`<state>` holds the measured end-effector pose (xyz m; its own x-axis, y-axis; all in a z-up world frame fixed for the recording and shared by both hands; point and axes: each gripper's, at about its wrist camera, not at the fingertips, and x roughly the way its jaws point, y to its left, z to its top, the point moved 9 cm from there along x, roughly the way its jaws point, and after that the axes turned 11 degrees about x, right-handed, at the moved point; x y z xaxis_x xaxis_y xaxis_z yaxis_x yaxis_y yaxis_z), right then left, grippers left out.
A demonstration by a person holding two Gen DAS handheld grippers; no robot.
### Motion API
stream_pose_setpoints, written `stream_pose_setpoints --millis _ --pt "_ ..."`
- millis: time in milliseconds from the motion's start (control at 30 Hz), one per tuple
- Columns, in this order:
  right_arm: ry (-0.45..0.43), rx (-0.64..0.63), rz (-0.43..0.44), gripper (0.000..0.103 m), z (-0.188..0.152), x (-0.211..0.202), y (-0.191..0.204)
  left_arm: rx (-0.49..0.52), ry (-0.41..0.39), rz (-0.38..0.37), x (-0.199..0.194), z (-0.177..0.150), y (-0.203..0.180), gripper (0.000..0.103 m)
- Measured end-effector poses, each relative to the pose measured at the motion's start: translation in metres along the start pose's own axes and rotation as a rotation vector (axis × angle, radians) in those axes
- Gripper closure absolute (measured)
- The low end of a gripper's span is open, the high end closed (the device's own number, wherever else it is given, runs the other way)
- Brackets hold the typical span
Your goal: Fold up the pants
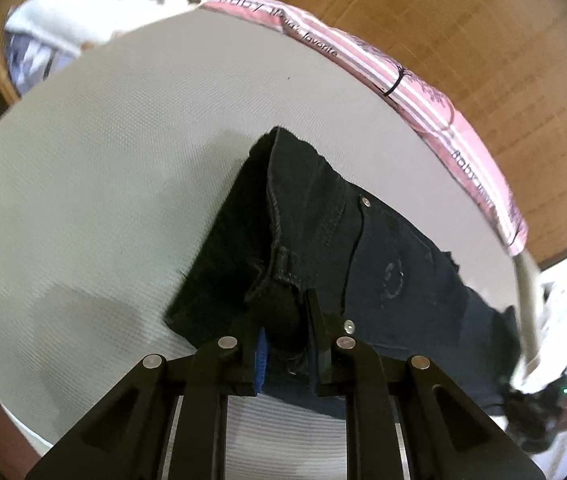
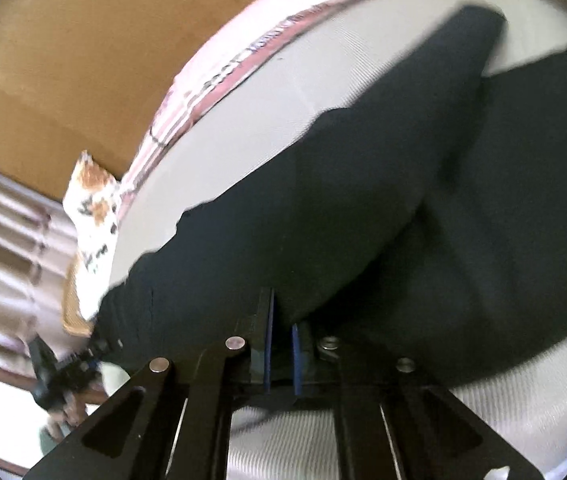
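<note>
Left wrist view first: big grey-white mat (image 1: 103, 184) fills most of the frame, on what looks like a wooden floor (image 1: 463, 32), w/ a pink striped cloth (image 1: 423, 92) running along the mat's far edge. On the mat lie the black pants (image 1: 323, 240), waistband end near this camera: rivet, belt loop and pocket stitching all visible. Long axis runs from the left gripper (image 1: 283, 340) off to the right, toward the right gripper (image 1: 531, 404), seen small at the pants' far end by the mat's right edge.

Left jaws narrow, pinching a bunch of waistband denim between the pads. Right wrist view is blurred: legs (image 2: 363, 200) stretch away from the right gripper (image 2: 281, 344) toward the upper right, one leg overlapping the other. Right jaws nearly together; dark fabric sits right at the tips, so prob. clamped on the hem end, though blur hides the contact itself.

Judgement: each hand holds one end, so either can carry its end over the other. Open mat lies left of and beyond the pants, plenty of room there. Right of the pants the mat edge is close, so folding twd the waistband side looks safer.
</note>
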<state>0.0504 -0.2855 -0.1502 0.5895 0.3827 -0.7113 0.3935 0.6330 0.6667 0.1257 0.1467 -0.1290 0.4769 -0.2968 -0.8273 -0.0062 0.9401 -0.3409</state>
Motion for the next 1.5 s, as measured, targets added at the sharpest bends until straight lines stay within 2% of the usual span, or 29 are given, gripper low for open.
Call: stream_pose_setpoints --millis 167,300,333,367,400,433,467,500,600,767,833,900,967,1000,1100,1267,1367,1500 --pt "0.058 -0.072 -0.14 0.097 -0.03 0.008 -0.011 0.157 0.02 0.131 0.01 -0.004 -0.003 0.086" --pt "0.115 -0.054 -0.204 0.096 -0.04 0.026 -0.028 0.259 0.015 0.232 0.017 -0.011 -0.007 0.085" --pt "0.12 -0.046 -0.202 0.094 -0.04 0.027 -0.029 0.271 0.014 0.247 0.018 -0.011 -0.007 0.085" --pt "0.128 -0.033 -0.19 0.088 -0.039 0.027 -0.029 0.281 0.011 0.262 0.019 -0.012 -0.007 0.084" --pt "0.141 -0.027 -0.183 0.077 -0.04 0.026 -0.029 0.289 0.01 0.278 0.02 -0.012 -0.007 0.081" --pt "0.16 -0.015 -0.166 0.071 -0.041 0.026 -0.028 0.293 0.008 0.287 0.019 -0.012 -0.007 0.079" --pt "0.163 0.002 -0.144 0.059 -0.04 0.02 -0.026 0.298 0.008 0.297 0.019 -0.013 -0.007 0.079" --pt "0.158 0.004 -0.145 0.052 -0.04 0.015 -0.026 0.298 0.012 0.302 0.019 -0.013 -0.008 0.076" --pt "0.138 -0.023 -0.138 0.052 -0.04 -0.01 -0.023 0.309 0.005 0.3 0.011 -0.013 -0.013 0.075" --pt "0.082 0.054 -0.106 0.052 -0.018 -0.075 -0.051 0.308 0.006 0.298 -0.015 -0.018 -0.018 0.06" --pt "0.04 0.088 -0.108 0.052 -0.004 -0.098 -0.066 0.324 -0.009 0.315 -0.028 -0.023 -0.02 0.056" --pt "-0.015 0.129 -0.095 0.051 0.013 -0.122 -0.085 0.37 -0.035 0.361 -0.041 -0.025 -0.024 0.055" --pt "-0.05 0.197 -0.049 0.051 0.028 -0.132 -0.102 0.45 -0.096 0.415 -0.055 -0.024 -0.039 0.055" --pt "-0.058 0.227 -0.027 0.051 0.034 -0.133 -0.107 0.491 -0.122 0.41 -0.058 -0.024 -0.051 0.055" --pt "-0.055 0.307 0.037 0.051 0.051 -0.12 -0.121 0.612 -0.154 0.311 -0.057 -0.028 -0.098 0.055" --pt "-0.007 0.349 0.052 0.051 0.067 -0.086 -0.128 0.906 -0.169 0.052 -0.027 -0.064 -0.216 0.055" --pt "0.015 0.367 0.071 0.051 0.074 -0.076 -0.128 1.052 -0.126 -0.069 0.0 -0.092 -0.275 0.055" --pt "0.006 0.368 0.087 0.051 0.084 -0.076 -0.128 1.174 -0.057 -0.183 0.033 -0.125 -0.337 0.055"
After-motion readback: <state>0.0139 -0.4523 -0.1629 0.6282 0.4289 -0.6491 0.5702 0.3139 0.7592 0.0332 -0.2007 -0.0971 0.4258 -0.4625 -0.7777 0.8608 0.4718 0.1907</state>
